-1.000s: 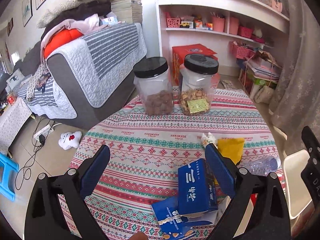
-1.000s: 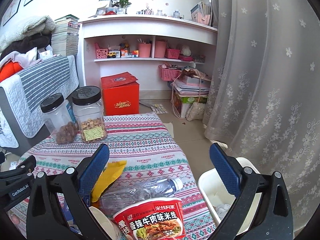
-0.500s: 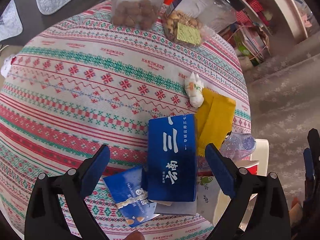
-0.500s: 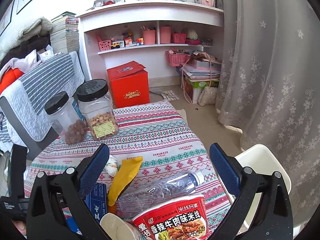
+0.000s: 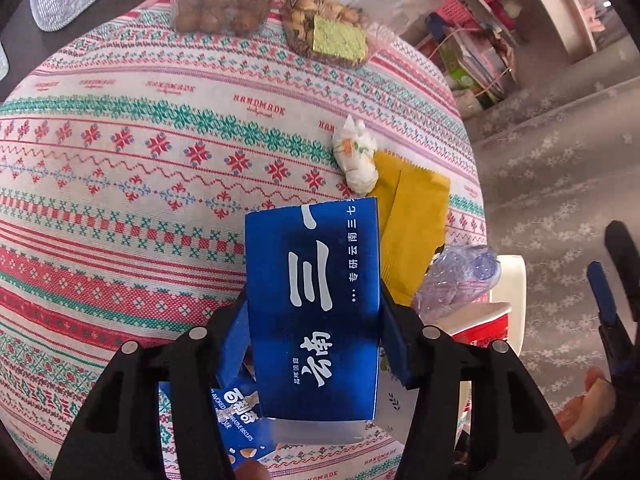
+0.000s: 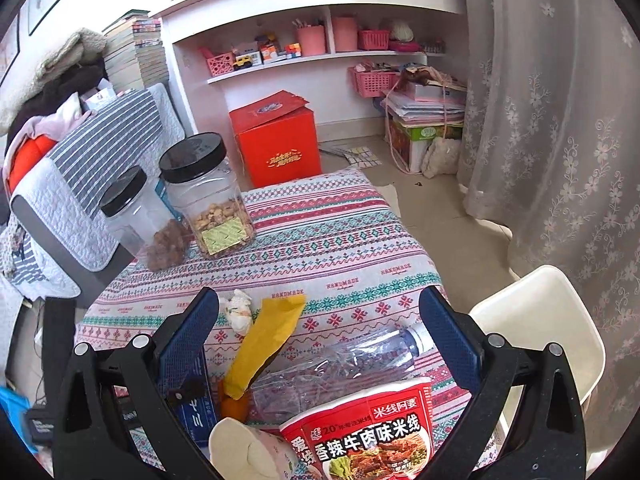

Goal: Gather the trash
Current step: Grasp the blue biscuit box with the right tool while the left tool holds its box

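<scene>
A blue carton with white characters lies near the front of the patterned tablecloth. My left gripper points down at it, its jaws closing, both blue pads against the carton's long sides. Under the carton lies a blue biscuit packet. Beside it are a yellow wrapper, a crumpled tissue and a crushed plastic bottle. My right gripper hangs open above the bottle and a red noodle cup, touching neither.
Two black-lidded snack jars stand at the table's far side. A white bin sits on the floor right of the table, by the curtain. A red box, shelves and a sofa lie beyond.
My left gripper tipped down over the table, dropped to the blue carton, then its jaws narrowed onto the carton's sides. The right gripper drifted slightly and stayed open.
</scene>
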The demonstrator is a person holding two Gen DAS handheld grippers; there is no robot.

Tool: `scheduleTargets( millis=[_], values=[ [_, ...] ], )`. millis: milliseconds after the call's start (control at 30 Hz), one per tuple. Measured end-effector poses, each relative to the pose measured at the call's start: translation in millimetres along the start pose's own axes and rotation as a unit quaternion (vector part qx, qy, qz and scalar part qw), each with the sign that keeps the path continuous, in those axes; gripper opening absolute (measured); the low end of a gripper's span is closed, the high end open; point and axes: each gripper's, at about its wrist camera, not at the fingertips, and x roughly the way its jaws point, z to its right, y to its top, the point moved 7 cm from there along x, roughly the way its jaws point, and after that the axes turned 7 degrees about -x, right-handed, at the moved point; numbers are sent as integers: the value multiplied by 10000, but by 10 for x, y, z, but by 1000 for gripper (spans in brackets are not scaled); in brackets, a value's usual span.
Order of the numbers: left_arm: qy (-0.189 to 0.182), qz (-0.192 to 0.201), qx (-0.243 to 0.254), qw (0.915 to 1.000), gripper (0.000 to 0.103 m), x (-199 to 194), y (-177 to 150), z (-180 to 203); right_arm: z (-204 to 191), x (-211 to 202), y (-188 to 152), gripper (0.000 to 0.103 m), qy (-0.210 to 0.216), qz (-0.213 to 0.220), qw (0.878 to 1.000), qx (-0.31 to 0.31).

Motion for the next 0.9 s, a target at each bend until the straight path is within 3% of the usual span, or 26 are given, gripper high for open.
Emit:
scheduleTargets(
  millis=[67,200,300,433,600,767,900],
  values=[
    [3,349,-131,9993,56,-268,73,-70,-123,1,-16,96,207,-84,9996,-174],
    [603,1401,-391,9875,56,-971,303,-406,-574,-9,-127,96,877,-402,9922,-795],
    [714,2023,-719,9741,56,-1476,422,-689,-1066,-23,-372,96,1340,-797,9755,-1550],
    [750,2554,-952,9592,56,-1959,474,-982,-1691,-57,-837,96,1685,-1280,9430,-2567],
    [731,2722,-1036,9538,57,-2196,462,-1133,-2052,147,-1316,96,1791,-1962,9168,-2983],
    [829,2628,-967,9564,57,-2187,363,-1235,-2062,459,-1587,96,1810,-2574,9097,-2711],
    [829,2509,-971,9596,57,-2136,348,-1295,-2114,567,-1770,95,1757,-2741,9007,-2877]
  ],
)
